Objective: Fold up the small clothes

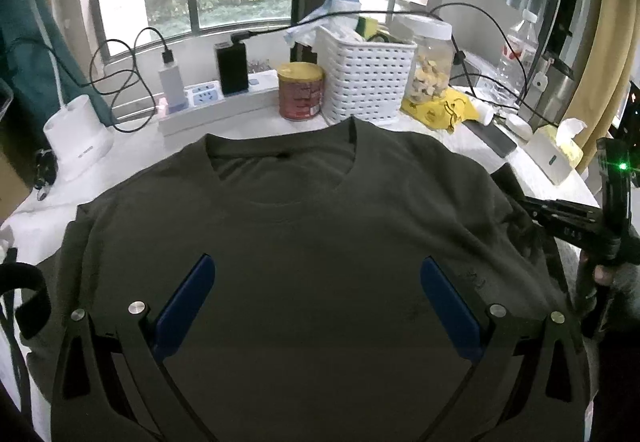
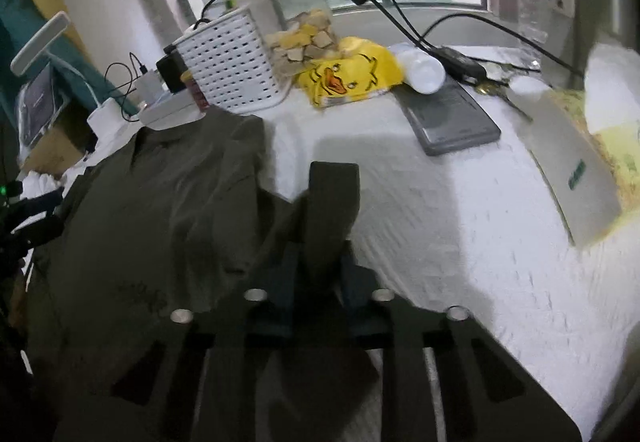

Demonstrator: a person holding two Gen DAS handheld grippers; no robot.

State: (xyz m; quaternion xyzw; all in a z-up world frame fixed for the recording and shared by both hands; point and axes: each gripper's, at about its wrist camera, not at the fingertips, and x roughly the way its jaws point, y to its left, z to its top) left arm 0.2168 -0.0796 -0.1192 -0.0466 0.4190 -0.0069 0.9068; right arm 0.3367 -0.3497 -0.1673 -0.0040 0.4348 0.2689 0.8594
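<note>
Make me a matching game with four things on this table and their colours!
Things:
1. T-shirt
2. Basket
3. Duck bag
4. Tin can

Colours:
A. yellow with an orange beak
B. red with a yellow lid
C. dark olive green
D. white with little holes

Pairs: 1-C, 2-D, 3-A, 4-B
</note>
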